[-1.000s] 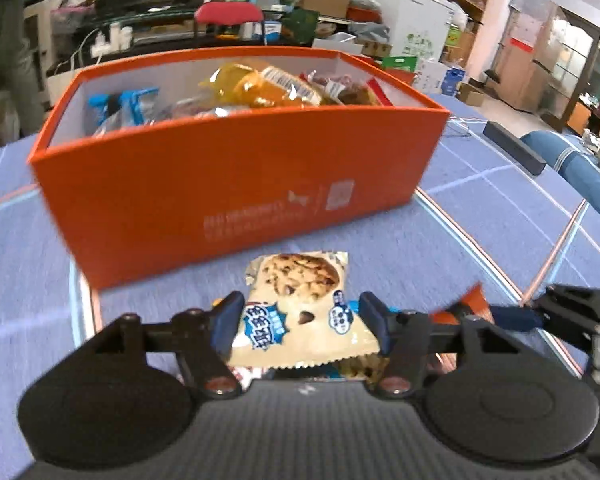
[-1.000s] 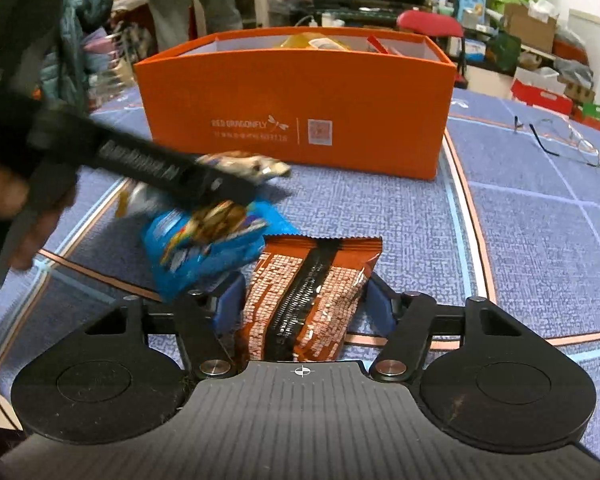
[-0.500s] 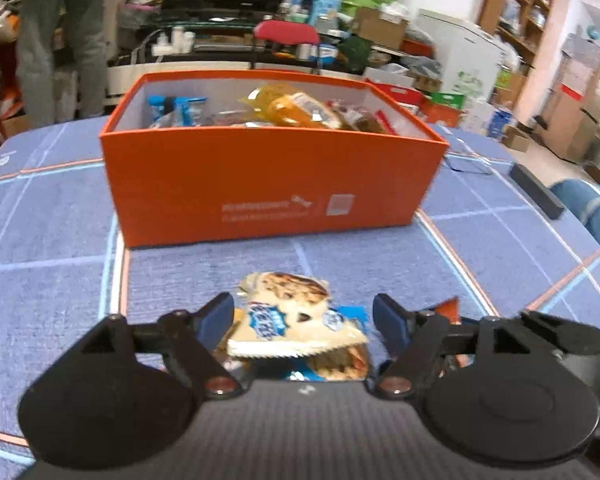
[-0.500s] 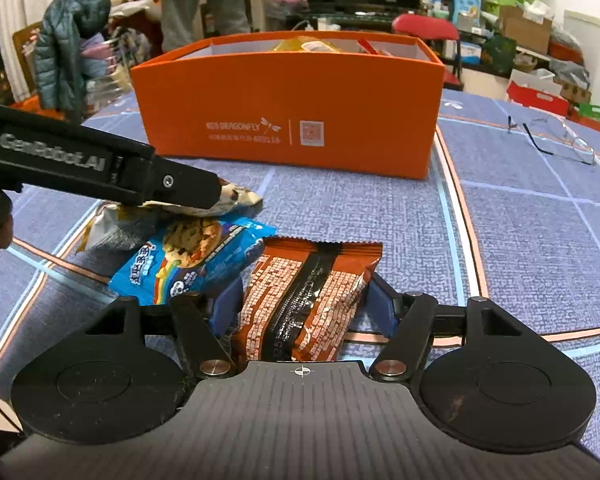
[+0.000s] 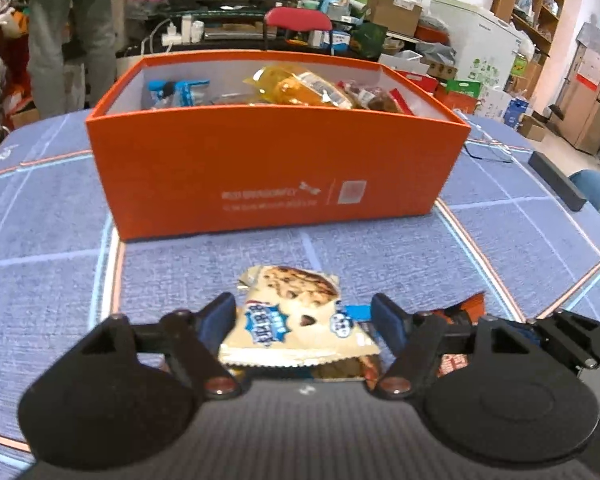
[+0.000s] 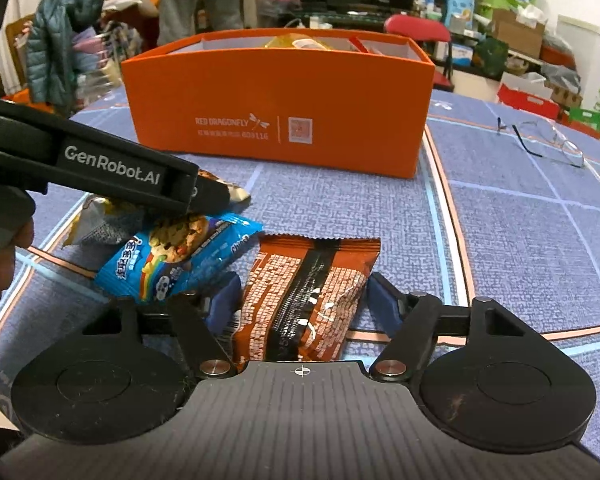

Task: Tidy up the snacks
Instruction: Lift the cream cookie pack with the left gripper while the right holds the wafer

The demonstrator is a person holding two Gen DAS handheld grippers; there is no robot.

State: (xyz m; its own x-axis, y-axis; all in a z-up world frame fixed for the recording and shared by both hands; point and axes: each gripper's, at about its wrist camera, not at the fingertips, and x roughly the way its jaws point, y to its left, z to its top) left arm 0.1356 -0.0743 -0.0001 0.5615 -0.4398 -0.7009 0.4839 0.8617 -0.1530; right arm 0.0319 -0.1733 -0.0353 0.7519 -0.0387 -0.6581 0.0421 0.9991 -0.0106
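Note:
A cream cookie packet [image 5: 292, 316] lies on top of a blue cookie packet [image 6: 180, 256] on the blue tablecloth. My left gripper [image 5: 302, 316] straddles the cream packet. Its jaws are closing, and a gap still shows at the right pad, so nothing is pinched. A brown-orange packet [image 6: 304, 288] lies flat between the fingers of my right gripper [image 6: 302, 296]. Those jaws are opening and stand just clear of its sides. The orange box [image 5: 280, 168] beyond holds several snacks, a yellow bag [image 5: 300, 88] among them. In the right wrist view the left gripper [image 6: 216, 196] reaches in from the left.
Eyeglasses [image 6: 548, 140] lie on the cloth right of the box, near a black bar [image 5: 556, 180]. A person [image 5: 72, 32] stands behind the table. A jacket [image 6: 60, 40] hangs at the far left. Bare cloth [image 6: 540, 240] stretches to the right of the packets.
The left gripper let go of the cream packet, which settled onto the pile, and drew back a little from the box. Its jaws widened, then narrowed. The right gripper stayed put.

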